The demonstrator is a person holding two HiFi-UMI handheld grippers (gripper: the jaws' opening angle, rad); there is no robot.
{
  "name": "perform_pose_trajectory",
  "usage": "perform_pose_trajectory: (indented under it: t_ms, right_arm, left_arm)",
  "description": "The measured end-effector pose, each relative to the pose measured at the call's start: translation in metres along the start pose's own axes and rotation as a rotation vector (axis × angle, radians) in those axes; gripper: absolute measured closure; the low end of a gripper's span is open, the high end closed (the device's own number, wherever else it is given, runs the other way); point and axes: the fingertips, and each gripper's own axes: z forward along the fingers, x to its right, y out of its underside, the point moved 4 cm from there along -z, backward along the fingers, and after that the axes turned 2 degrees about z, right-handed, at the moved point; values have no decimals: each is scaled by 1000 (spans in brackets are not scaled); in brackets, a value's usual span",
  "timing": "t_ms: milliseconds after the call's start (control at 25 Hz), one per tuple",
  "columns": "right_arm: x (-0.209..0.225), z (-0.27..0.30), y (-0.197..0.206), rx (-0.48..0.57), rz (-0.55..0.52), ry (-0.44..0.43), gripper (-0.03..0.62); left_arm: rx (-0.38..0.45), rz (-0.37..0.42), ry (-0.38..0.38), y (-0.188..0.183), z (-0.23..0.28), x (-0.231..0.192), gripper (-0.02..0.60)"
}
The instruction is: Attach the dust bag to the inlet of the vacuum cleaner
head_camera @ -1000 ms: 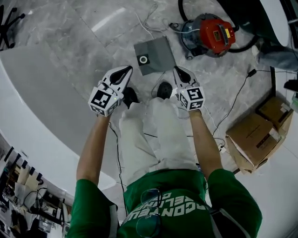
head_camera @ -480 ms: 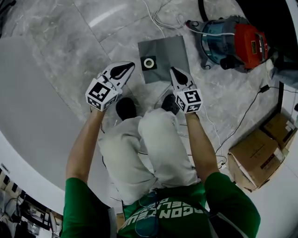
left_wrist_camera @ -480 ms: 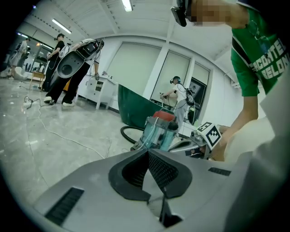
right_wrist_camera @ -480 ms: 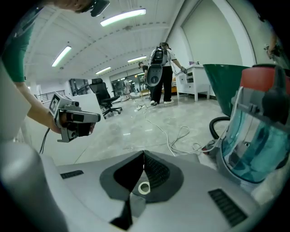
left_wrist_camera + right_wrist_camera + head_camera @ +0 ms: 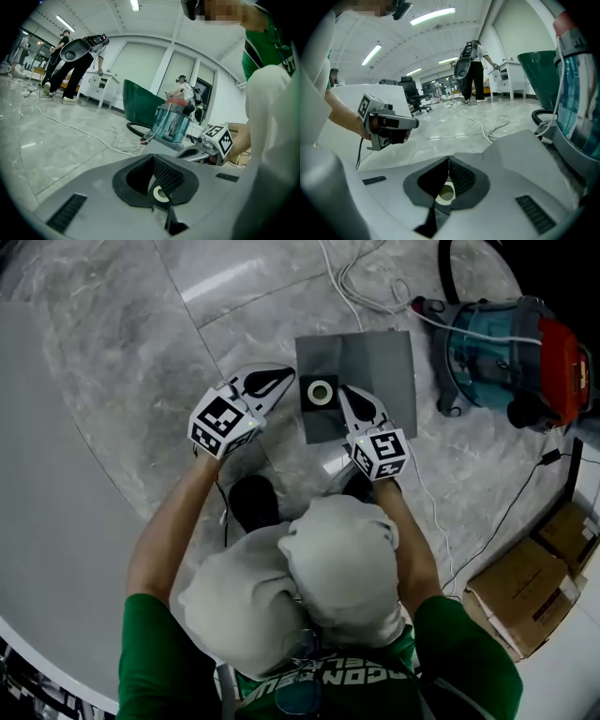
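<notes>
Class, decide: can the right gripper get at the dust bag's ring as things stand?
Probably yes: the right gripper is right beside the ring of the dust bag, which lies flat on the floor, nothing between. Its shut jaws must open first.

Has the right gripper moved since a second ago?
Yes. The right gripper, earlier beside the dust bag's near corner, now reaches over the bag, tip beside its white ring.

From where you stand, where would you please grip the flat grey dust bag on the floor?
Probably the dark square collar at the left edge of the grey dust bag, coming low from the left: it lies flat, so only edges offer purchase.
</notes>
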Motion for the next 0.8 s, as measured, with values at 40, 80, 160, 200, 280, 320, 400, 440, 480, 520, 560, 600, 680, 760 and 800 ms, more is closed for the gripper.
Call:
perform_pose_trajectory:
  t_ms: [40, 80, 160, 200, 280, 320, 400, 440, 480, 520, 560, 600, 680, 760, 800]
  right_arm:
    - [0, 6, 5, -3, -7, -5, 588]
    - [-2, 11, 10, -5, -8, -10, 587]
    - [-5, 19, 18, -5, 3, -19, 586]
    - [-8, 22, 22, -6, 10, -25, 586]
    - [-13, 24, 29, -10, 6, -36, 586]
    - [-16, 25, 33, -14, -5, -40, 586]
    - [-21, 25, 40, -22, -40, -44, 586]
    - [-24, 26, 44, -28, -58, -47, 586]
    - [-27, 27, 48, -33, -75, -51, 586]
    - [-29, 27, 53, -39, -94, -55, 586]
    - [-32, 28, 57, -46, -116, -58, 586]
    - [-35, 28, 60, -54, -143, -61, 586]
    - [-42, 30, 67, -72, -193, -65, 580]
    - [-47, 33, 73, -89, -233, -69, 501]
    - [-49, 35, 76, -97, -257, -68, 475]
  left_arm:
    - [-1, -3, 0, 9, 5, -2, 578]
    - [-1, -6, 1, 17, 9, -3, 578]
    - [-2, -6, 1, 30, 15, -4, 578]
    - [-4, -5, -1, 36, 18, -4, 578]
    - [-8, -9, -2, 47, 23, -3, 578]
    - [-9, -13, 0, 52, 25, -2, 578]
    - [-18, -15, 5, 62, 29, 0, 577]
    - [-25, -14, 6, 66, 30, 0, 578]
    - [-32, -16, 8, 70, 32, 0, 578]
    - [-38, -19, 8, 74, 33, 0, 578]
    - [-45, -25, 7, 78, 34, -1, 578]
    - [-51, -30, 5, 81, 35, -1, 578]
    - [-64, -37, 3, 86, 36, -1, 578]
    - [-71, -42, 2, 88, 37, -1, 578]
    - [-72, -43, 3, 88, 37, -1, 577]
